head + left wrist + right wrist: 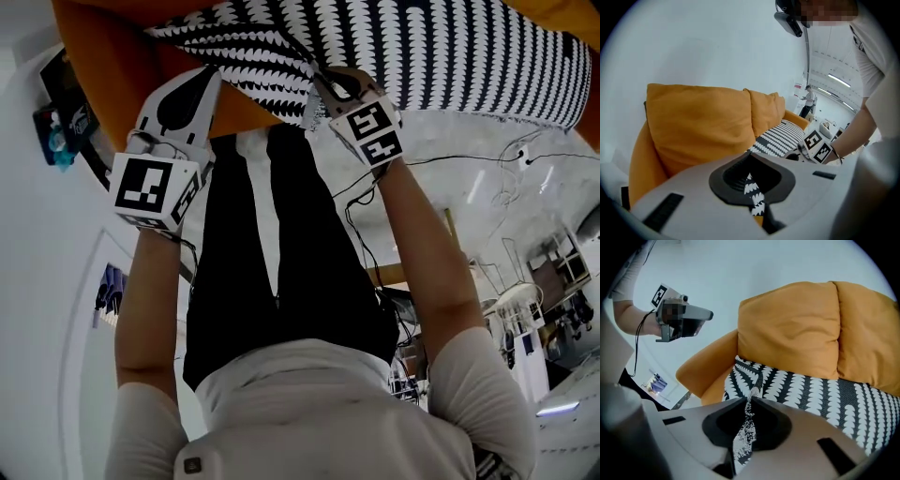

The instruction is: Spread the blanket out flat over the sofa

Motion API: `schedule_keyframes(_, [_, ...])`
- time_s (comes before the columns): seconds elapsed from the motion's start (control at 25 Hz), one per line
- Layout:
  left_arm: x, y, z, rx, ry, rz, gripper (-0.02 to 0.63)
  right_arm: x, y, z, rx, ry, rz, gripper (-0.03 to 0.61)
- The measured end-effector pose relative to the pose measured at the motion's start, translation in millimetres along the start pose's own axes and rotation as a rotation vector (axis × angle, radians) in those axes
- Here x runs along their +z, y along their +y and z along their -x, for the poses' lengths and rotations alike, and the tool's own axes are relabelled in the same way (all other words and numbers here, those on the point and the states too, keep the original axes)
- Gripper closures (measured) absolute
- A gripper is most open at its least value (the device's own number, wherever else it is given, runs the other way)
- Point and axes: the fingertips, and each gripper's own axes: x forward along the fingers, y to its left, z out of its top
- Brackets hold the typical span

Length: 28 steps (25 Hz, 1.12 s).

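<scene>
While we hold both tools at the near edge of the blanket (811,390), our left gripper (751,185) is clamped on a narrow fold of the black-and-white patterned cloth, which shows pinched between its pads. Our right gripper (747,420) is closed too, on a twisted bunch of the same edge. The rest of the blanket lies on the seat of the orange sofa (701,373), in front of two back cushions (792,329), and rises from the seat to our jaws. From the head view, our two grippers sit near each other along that edge but apart.
</scene>
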Motion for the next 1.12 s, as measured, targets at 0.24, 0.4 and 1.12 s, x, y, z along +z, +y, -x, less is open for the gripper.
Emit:
schedule_keyframes(0.24, [-22, 5, 42, 0.022, 0.010, 0.042, 0.604, 15, 68, 4, 0.056, 0.001, 0.019, 0.534])
schedule_keyframes(0.4, [-26, 1, 66, 0.033, -0.007, 0.032, 0.604, 17, 112, 10, 0.090, -0.006, 0.032, 0.534])
schedule_keyframes(1.12, [-89, -21, 111, 0.110, 0.011, 0.127, 0.604, -44, 238, -33, 0.320, 0.119, 0.177, 0.534])
